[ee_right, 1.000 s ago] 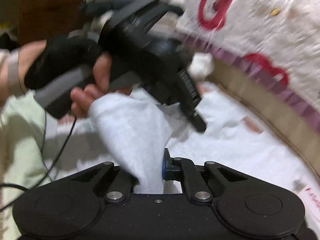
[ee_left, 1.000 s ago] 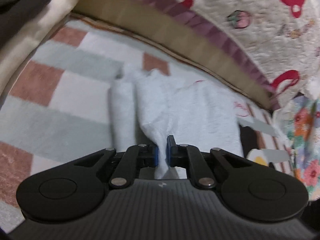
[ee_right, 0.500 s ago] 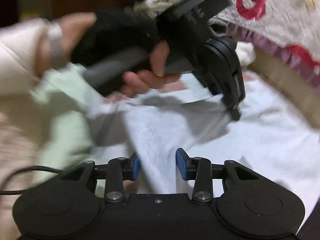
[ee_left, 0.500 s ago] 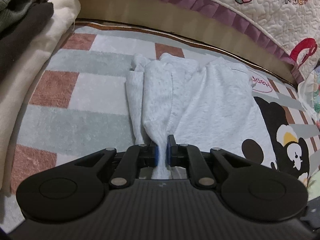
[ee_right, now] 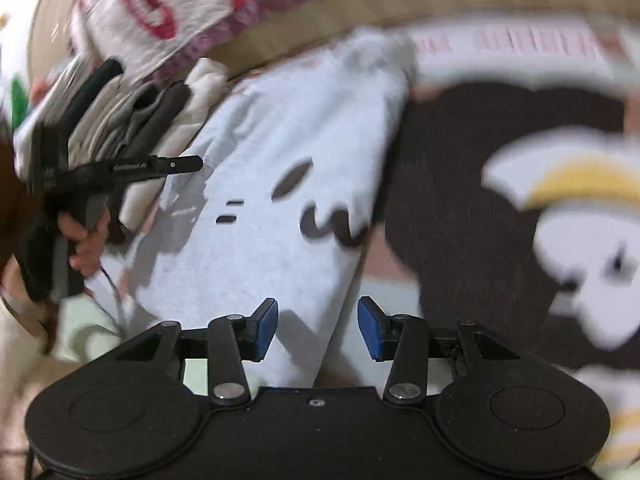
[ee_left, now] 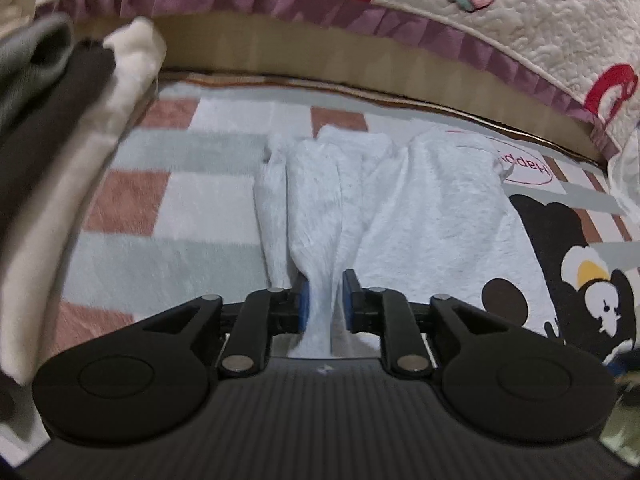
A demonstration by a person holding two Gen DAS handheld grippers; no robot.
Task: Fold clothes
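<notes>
A white garment (ee_left: pixel 420 216) lies on the patterned rug, its left side bunched into long folds. My left gripper (ee_left: pixel 325 304) stands at its near edge, jaws a little apart, with a fold of the cloth between the blue pads (ee_left: pixel 305 308). In the right wrist view the same garment (ee_right: pixel 288 184) lies flat with dark printed marks. My right gripper (ee_right: pixel 317 326) is open over its near corner and holds nothing. The left gripper (ee_right: pixel 120 170) and the hand on it show at the left there.
A checked rug with a cartoon print (ee_left: pixel 592 292) covers the floor. A stack of folded clothes (ee_left: pixel 60 152) lies at the left. A bed edge with a quilted, purple-frilled cover (ee_left: pixel 440 12) runs across the back.
My left jaws have opened slightly around the fold. My right gripper, shut on the cloth a second ago, has opened and swung right over the flat garment.
</notes>
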